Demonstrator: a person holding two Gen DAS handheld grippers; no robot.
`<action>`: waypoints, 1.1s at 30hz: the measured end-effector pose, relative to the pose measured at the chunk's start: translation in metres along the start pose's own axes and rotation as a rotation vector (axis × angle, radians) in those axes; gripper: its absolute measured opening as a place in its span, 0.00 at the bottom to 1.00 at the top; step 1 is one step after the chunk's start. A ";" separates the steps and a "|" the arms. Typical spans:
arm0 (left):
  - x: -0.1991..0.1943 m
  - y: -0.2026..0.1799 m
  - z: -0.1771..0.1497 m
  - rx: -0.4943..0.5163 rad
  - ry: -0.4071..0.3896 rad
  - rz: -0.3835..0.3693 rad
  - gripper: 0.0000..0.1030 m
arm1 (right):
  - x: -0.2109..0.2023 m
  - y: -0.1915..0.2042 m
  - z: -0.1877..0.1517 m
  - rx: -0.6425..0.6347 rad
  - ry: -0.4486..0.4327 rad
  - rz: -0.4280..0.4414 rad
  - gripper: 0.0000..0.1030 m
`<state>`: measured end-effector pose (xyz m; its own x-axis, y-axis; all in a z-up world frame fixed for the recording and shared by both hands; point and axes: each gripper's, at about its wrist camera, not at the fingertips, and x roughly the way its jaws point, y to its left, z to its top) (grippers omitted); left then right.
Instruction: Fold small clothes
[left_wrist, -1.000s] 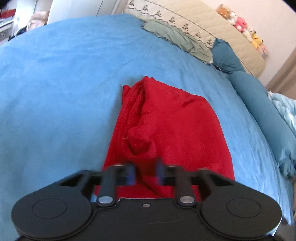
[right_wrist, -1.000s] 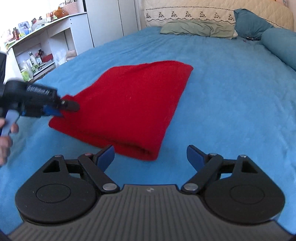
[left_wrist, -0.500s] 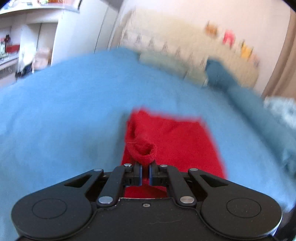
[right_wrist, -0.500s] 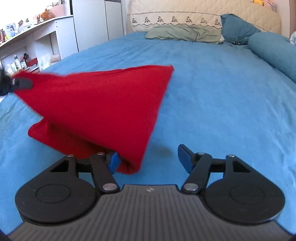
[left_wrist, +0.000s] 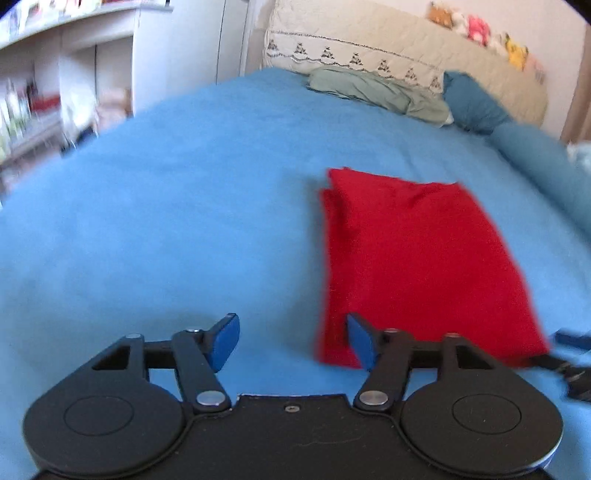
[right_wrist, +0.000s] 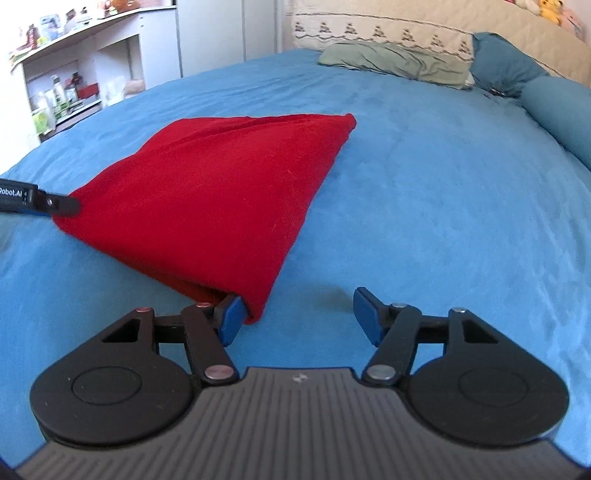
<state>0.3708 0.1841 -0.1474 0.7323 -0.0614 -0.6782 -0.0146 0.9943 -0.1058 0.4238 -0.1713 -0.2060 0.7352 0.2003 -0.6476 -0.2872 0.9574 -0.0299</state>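
Note:
A red folded cloth (left_wrist: 417, 258) lies flat on the blue bed cover (left_wrist: 166, 221). My left gripper (left_wrist: 291, 339) hovers just off the cloth's near left corner. Its jaws are opening, with only bed cover between them; the right finger overlaps the cloth's edge. In the right wrist view the cloth (right_wrist: 207, 199) stretches away to the left, and its near corner rests against the left pad of my right gripper (right_wrist: 297, 317). That gripper is open and not squeezing the cloth. The left gripper (right_wrist: 61, 205) shows at the cloth's far left corner.
A green pillow (right_wrist: 391, 62) and teal bolsters (right_wrist: 554, 107) lie along the cream headboard (left_wrist: 369, 51), which has plush toys (left_wrist: 476, 26) on top. White shelves (right_wrist: 74, 85) full of small items stand left of the bed. Bed cover (right_wrist: 443, 203) spreads right of the cloth.
The left gripper has let go of the pinched cloth corner, opened, and shifted left off the cloth. The lifted cloth has settled flat. The right gripper's jaws have narrowed slightly beside the near corner.

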 end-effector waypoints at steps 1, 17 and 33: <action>-0.003 0.004 0.002 0.019 0.001 0.001 0.67 | -0.003 -0.001 0.001 -0.011 0.004 0.001 0.78; 0.086 -0.019 0.099 0.049 0.205 -0.226 0.93 | 0.041 -0.035 0.094 0.244 0.125 0.167 1.00; 0.133 -0.031 0.102 -0.023 0.267 -0.337 0.33 | 0.103 -0.043 0.099 0.475 0.125 0.262 0.54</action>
<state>0.5381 0.1545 -0.1599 0.4973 -0.4055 -0.7670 0.1773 0.9129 -0.3677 0.5726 -0.1711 -0.1965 0.5893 0.4461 -0.6736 -0.1212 0.8731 0.4723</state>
